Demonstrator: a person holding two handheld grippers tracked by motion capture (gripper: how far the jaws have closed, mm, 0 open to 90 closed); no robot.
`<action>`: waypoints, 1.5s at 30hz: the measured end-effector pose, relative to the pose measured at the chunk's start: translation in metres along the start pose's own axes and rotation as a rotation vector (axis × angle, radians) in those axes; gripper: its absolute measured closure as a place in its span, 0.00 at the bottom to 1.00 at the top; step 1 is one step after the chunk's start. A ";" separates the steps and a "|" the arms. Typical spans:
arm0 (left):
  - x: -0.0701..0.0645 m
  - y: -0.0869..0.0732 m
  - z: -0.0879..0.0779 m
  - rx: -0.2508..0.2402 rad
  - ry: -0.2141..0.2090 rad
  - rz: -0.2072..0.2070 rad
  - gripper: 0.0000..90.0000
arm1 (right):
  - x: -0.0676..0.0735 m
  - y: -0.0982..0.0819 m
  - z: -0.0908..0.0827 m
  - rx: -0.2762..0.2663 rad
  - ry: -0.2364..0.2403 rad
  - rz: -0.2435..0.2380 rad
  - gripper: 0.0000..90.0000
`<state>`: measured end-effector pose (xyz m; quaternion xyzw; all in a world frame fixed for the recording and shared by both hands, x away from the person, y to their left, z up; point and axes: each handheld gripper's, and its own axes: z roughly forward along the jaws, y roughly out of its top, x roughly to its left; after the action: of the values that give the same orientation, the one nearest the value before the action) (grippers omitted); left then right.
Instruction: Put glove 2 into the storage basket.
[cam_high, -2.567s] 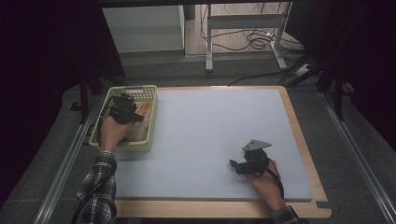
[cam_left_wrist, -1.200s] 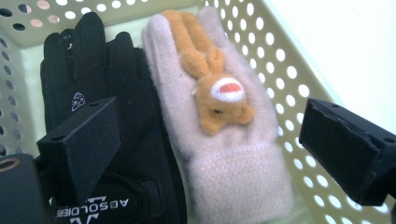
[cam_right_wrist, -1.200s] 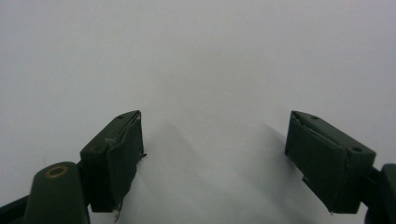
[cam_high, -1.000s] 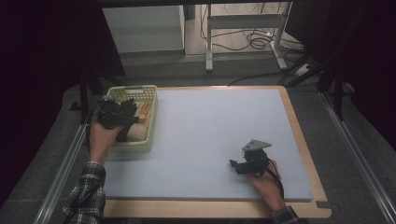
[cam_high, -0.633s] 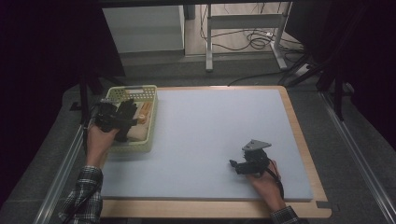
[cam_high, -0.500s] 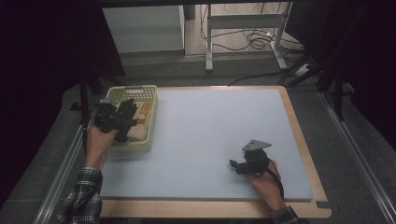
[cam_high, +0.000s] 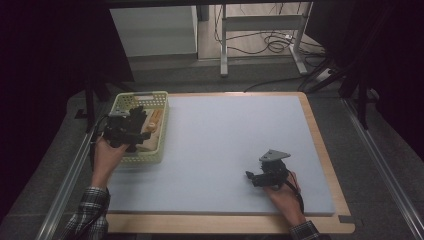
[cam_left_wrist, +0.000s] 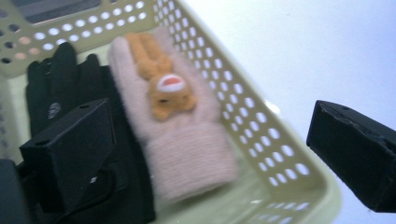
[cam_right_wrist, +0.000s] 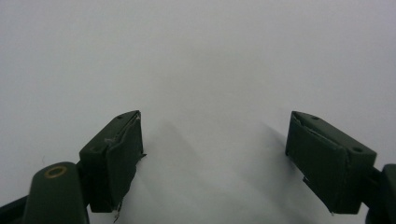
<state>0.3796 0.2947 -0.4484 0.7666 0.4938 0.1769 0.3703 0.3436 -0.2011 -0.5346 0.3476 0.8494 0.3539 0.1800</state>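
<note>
Since the earlier frame, the left tool (cam_high: 131, 131) had slid toward the left edge of the pale yellow perforated plastic basket (cam_high: 161, 131), jaws wide open, holding nothing. Inside lay a pink knitted glove with an orange bear (cam_left_wrist: 173, 116) beside a black glove (cam_left_wrist: 60, 84), both apparently ungrasped. At lower right, the right tool (cam_high: 256, 177) rested open on the pale blue-grey desk (cam_high: 235, 135).

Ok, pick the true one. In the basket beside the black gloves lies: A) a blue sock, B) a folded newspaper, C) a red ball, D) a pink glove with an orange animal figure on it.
D: the left gripper view shows the pink glove, with its orange animal figure, lying against the black gloves inside the basket.
</note>
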 end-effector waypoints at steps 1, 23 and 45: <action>-0.002 0.000 0.000 -0.002 -0.003 0.006 0.02 | 0.000 0.000 0.000 0.000 0.000 0.000 0.21; -0.061 0.005 0.000 -0.043 -0.092 0.130 0.02 | 0.000 0.000 0.000 0.000 -0.001 0.001 0.20; -0.110 0.013 0.014 -0.067 -0.164 0.209 0.02 | 0.000 0.000 0.000 0.000 -0.002 0.000 0.20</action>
<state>0.3473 0.1880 -0.4381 0.8130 0.3732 0.1678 0.4143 0.3434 -0.2008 -0.5343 0.3478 0.8492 0.3536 0.1812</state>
